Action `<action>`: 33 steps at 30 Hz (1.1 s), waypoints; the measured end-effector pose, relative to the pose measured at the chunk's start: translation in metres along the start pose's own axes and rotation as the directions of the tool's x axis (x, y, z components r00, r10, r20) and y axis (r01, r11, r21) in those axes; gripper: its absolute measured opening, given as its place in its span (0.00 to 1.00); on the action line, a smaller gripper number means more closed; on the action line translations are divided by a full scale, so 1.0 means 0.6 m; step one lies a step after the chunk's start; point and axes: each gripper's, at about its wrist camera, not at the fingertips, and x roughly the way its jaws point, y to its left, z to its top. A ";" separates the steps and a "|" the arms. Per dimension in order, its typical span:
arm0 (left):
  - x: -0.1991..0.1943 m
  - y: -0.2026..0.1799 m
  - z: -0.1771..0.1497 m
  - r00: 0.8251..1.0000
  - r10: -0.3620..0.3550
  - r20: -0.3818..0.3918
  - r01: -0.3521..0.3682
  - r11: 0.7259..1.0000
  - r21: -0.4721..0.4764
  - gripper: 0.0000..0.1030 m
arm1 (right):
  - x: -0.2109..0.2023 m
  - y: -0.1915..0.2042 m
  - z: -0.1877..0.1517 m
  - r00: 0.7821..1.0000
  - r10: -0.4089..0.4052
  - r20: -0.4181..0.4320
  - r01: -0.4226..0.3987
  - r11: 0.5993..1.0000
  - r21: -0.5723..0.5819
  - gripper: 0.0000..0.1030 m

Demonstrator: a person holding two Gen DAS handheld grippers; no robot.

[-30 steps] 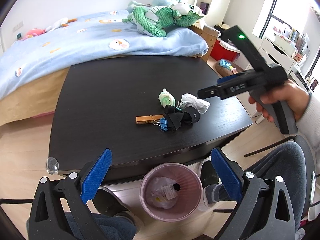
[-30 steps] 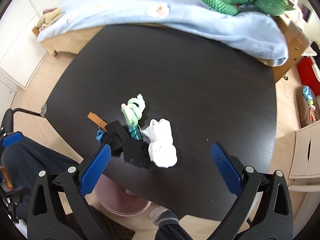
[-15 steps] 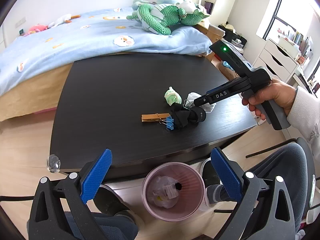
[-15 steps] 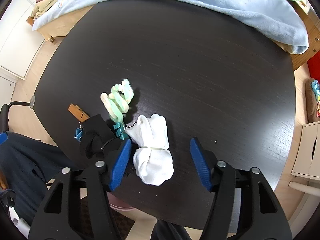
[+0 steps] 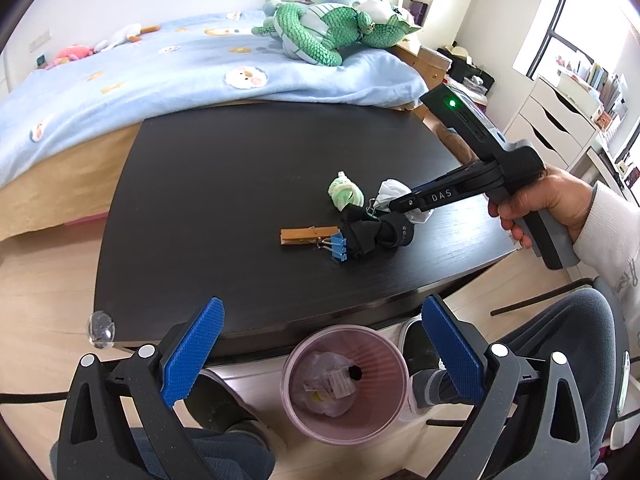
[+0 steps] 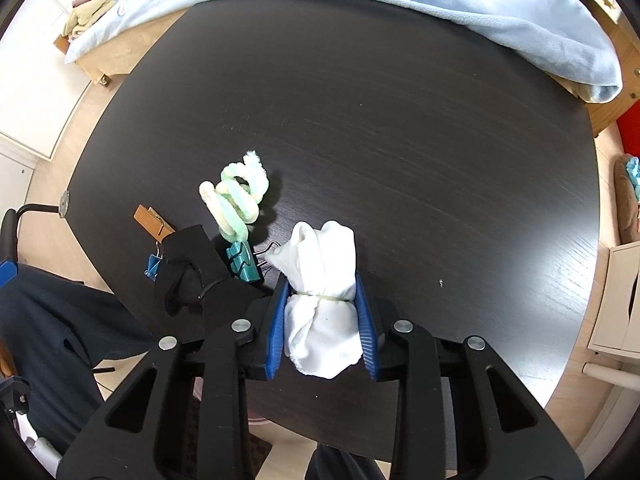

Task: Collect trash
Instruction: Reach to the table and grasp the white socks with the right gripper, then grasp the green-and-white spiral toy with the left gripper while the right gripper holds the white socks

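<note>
Blue pads of the left gripper [image 5: 320, 354] are spread wide with nothing between them, and it is held low at the table's near edge, above a pink bin [image 5: 345, 380]. That bin is set on the floor just under the table [image 5: 200, 184] edge, probably so that trash can be dropped straight down; crumpled wrapping is already seen inside it.

On the table, the right gripper [image 6: 322, 322] is clenched on a white rag bundle [image 6: 320, 300], tied at its waist by a band. The pads [image 6: 277, 320] are pressed against both sides at that narrow waist, where the cloth is least likely to slip. The bundle seems to be resting on the table yet, though lift cannot be judged from either view.

Just left of it lie a black cloth [image 6: 192, 276], a teal clip [image 6: 243, 261], and a blue clip [image 6: 152, 266], bunched together and touching. A wooden peg [image 6: 151, 222] is partly tucked under the black cloth. A pale green fuzzy coil [image 6: 236, 204] is seen just beyond the teal clip. These are left for later picks, it is judged.

Farther off, a bed with a blue blanket [image 5: 180, 68] and a green plush [image 5: 328, 32] is seen.
</note>
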 end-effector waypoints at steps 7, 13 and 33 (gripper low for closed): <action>0.006 -0.009 0.030 1.000 -0.006 0.017 0.005 0.999 0.032 0.93 | -0.033 -0.010 -0.019 0.998 0.002 0.067 -0.005 0.999 0.048 0.30; 0.024 -0.013 0.068 1.000 -0.021 0.008 0.021 0.999 0.041 0.93 | -0.065 -0.017 -0.038 0.993 -0.004 0.115 -0.005 0.997 0.082 0.30; 0.167 -0.015 0.193 0.984 -0.055 -0.170 0.050 0.998 -0.032 0.93 | -0.099 -0.057 -0.078 0.988 -0.030 0.152 0.007 0.989 0.148 0.30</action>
